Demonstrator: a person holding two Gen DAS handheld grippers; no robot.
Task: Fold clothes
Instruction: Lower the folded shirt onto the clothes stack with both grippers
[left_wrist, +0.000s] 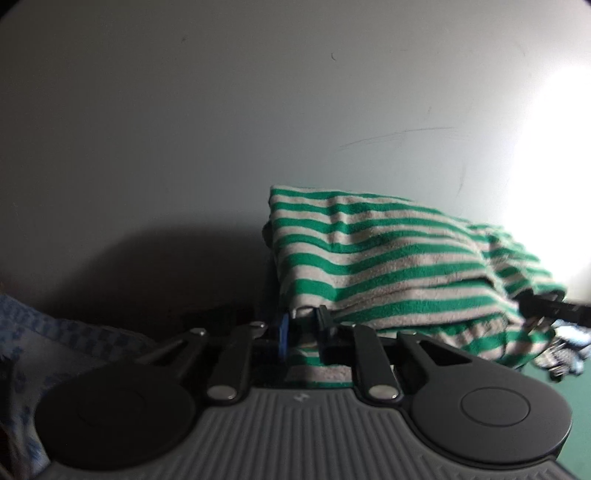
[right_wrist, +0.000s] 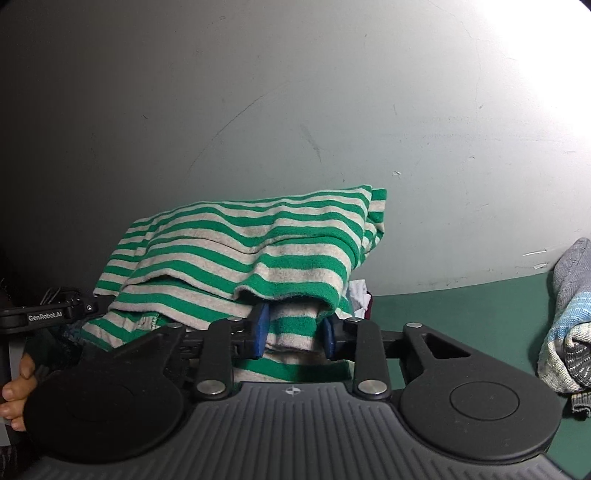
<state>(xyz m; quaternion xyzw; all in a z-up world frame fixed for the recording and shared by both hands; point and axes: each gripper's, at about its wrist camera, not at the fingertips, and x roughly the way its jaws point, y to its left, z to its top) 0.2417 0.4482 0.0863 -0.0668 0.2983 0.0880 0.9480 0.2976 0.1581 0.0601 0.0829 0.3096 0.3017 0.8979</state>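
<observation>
A green and grey striped garment (left_wrist: 388, 258) hangs bunched in folded layers in front of a pale wall. My left gripper (left_wrist: 301, 326) is shut on its lower left edge, the cloth pinched between the narrow jaws. In the right wrist view the same striped garment (right_wrist: 258, 251) drapes over my right gripper (right_wrist: 295, 330), whose blue pads (right_wrist: 261, 326) clamp a thick fold of it. Each gripper shows in the other's view: the right gripper (left_wrist: 546, 306) at the garment's far corner, the left gripper (right_wrist: 55, 314) at the left edge, with a hand (right_wrist: 16, 386) below it.
A green surface (right_wrist: 461, 306) lies below at the right, with a grey and light-blue knitted garment (right_wrist: 569, 325) piled on it. A blue checked cloth (left_wrist: 55, 343) sits at the lower left of the left wrist view. The white wall (left_wrist: 258, 110) fills the background, brightly lit at the right.
</observation>
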